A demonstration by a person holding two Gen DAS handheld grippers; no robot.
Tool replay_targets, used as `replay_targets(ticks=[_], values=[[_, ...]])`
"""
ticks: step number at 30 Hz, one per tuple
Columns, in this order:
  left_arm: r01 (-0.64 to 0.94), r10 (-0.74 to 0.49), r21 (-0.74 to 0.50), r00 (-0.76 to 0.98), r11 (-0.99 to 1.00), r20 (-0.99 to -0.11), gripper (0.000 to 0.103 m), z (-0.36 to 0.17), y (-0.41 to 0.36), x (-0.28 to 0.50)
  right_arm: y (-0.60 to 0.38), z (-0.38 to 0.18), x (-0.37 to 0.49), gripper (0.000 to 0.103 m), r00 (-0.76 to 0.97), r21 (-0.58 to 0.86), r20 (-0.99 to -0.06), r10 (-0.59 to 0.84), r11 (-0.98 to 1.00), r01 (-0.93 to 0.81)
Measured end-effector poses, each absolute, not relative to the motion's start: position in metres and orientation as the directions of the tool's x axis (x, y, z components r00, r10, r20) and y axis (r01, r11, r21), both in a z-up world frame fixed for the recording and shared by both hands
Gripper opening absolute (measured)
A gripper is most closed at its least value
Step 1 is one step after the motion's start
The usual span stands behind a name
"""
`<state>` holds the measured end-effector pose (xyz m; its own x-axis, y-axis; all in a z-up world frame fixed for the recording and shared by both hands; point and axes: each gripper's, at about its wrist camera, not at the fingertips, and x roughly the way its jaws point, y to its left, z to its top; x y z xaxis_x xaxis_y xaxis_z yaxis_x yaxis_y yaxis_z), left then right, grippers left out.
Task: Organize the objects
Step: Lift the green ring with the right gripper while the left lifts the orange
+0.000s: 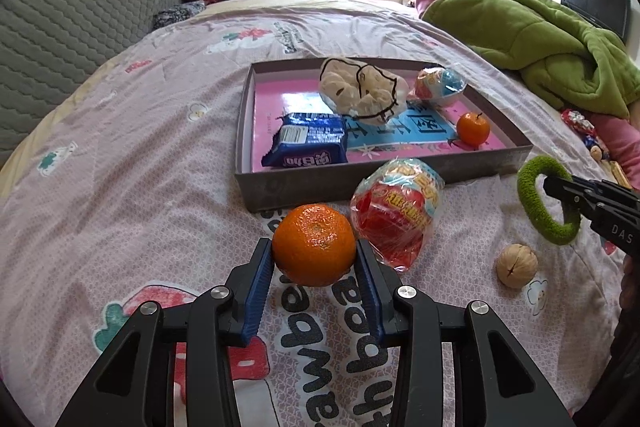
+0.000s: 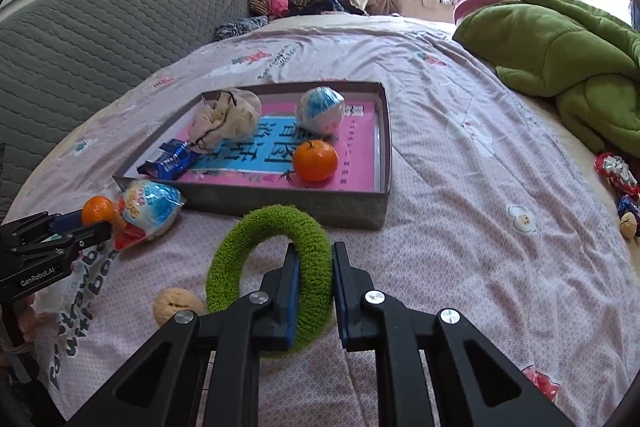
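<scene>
On a bed (image 1: 120, 155), the left hand-held gripper (image 1: 314, 251) clasps a mandarin orange (image 1: 314, 245) near the shallow box (image 1: 400, 183), while the right hand-held gripper (image 2: 314, 259) pinches a green fuzzy ring (image 2: 276, 223) beside a walnut (image 2: 172, 307).

"GenRobot.AI" is read in white on the left tongs (image 2: 94, 223). "DAS" is seen on the right tongs (image 1: 560, 191). "strawb" and "with" are made out on the bedspread (image 2: 460, 187); its remaining print is cut off.
</scene>
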<state>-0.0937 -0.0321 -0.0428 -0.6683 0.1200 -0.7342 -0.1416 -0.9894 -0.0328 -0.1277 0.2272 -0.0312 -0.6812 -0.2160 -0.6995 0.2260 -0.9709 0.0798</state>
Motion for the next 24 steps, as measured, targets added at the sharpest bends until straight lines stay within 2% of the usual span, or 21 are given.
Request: replay_targets(ticks=[24], values=[[-0.149, 0.114, 0.000, -0.755, -0.989, -0.646, 0.042, 0.023, -0.012, -0.090, 0.225, 0.044, -0.121, 0.015, -0.794, 0.083, -0.547, -0.266, -0.961, 0.265]])
